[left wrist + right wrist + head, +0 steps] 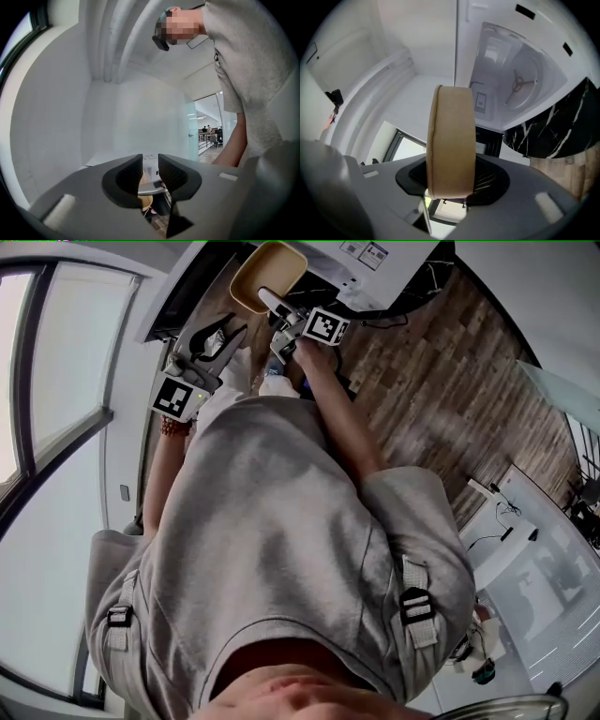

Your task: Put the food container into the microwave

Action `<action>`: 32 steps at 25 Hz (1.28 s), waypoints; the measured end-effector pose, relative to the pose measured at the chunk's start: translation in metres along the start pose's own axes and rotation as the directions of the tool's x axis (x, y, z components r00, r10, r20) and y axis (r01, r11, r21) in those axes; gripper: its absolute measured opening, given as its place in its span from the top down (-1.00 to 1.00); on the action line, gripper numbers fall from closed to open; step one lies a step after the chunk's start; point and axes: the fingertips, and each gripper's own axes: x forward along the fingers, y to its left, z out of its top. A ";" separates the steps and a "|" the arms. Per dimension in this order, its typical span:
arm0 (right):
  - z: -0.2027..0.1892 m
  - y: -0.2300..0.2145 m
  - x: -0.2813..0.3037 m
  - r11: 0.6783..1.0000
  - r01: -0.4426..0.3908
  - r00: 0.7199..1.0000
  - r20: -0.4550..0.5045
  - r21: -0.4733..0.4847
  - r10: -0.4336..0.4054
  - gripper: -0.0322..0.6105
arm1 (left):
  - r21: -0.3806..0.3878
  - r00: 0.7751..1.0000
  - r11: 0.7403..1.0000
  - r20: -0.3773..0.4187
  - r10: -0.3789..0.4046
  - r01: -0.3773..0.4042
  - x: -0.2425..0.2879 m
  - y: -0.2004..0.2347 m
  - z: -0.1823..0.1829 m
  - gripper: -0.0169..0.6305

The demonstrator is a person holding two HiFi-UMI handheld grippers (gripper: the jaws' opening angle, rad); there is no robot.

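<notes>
Container (451, 140), tan, is clamped on edge between the pads of the right gripper (451, 179), whose jaws are closed part-way onto it. It is held in the air before the open microwave (520, 79), outside the cavity. The left gripper (150, 171) is held near it, with its jaws a narrow gap apart and nothing between them. A black marbled counter (555, 133) adjoins the microwave, and a wood floor (441, 381) is seen below.

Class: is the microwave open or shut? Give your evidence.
Open. The right gripper view looks straight into the microwave's white cavity, where the turntable hub shows with no door across it.
</notes>
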 end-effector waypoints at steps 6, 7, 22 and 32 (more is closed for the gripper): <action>0.001 -0.011 0.001 0.998 0.006 0.998 0.063 0.060 -0.009 0.25 | 0.036 0.999 0.998 0.005 0.048 -0.048 0.008 0.010 0.001 0.65; 0.000 -0.011 0.003 0.998 -0.002 0.998 0.069 0.070 -0.003 0.25 | 0.032 0.998 0.998 0.001 0.056 -0.056 0.009 0.013 -0.001 0.66; -0.012 -0.052 0.006 0.972 0.073 0.987 0.127 0.222 -0.103 0.25 | -0.028 0.999 0.999 -0.028 0.020 -0.021 0.006 0.008 -0.012 0.67; 0.007 -0.079 0.029 0.965 0.086 0.969 0.206 0.247 -0.139 0.25 | 0.009 0.995 0.998 -0.070 0.070 -0.069 -0.021 0.029 -0.022 0.68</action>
